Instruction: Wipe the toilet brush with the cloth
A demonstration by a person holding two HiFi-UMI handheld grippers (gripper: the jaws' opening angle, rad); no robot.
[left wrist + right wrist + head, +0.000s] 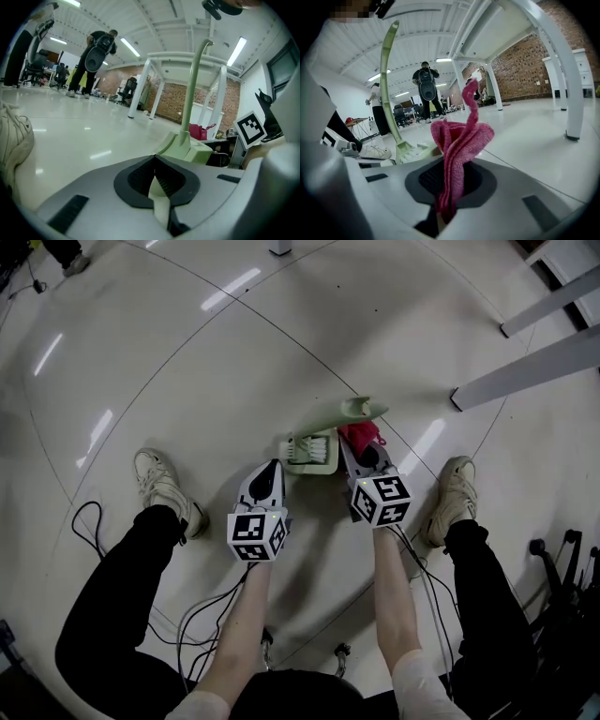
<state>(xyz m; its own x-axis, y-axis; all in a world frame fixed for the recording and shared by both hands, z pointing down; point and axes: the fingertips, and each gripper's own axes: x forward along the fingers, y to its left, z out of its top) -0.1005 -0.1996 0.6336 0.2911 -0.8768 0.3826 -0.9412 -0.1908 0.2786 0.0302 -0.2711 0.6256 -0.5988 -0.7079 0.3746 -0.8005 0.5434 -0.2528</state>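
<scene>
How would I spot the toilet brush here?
On the pale floor, look between the person's two shoes. The toilet brush stands there. It is the only pale green thing, with white bristles and a long handle, right beside the pink cloth.

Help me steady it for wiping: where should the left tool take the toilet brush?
Probably its slim upright handle, around mid-height, coming in level from the left tool's side. The toilet brush stands clear above its wide base; the right tool, shut on the cloth, occupies the other side.

Toilet brush [314,451] on floor [187,352], left of cloth [361,435]
</scene>
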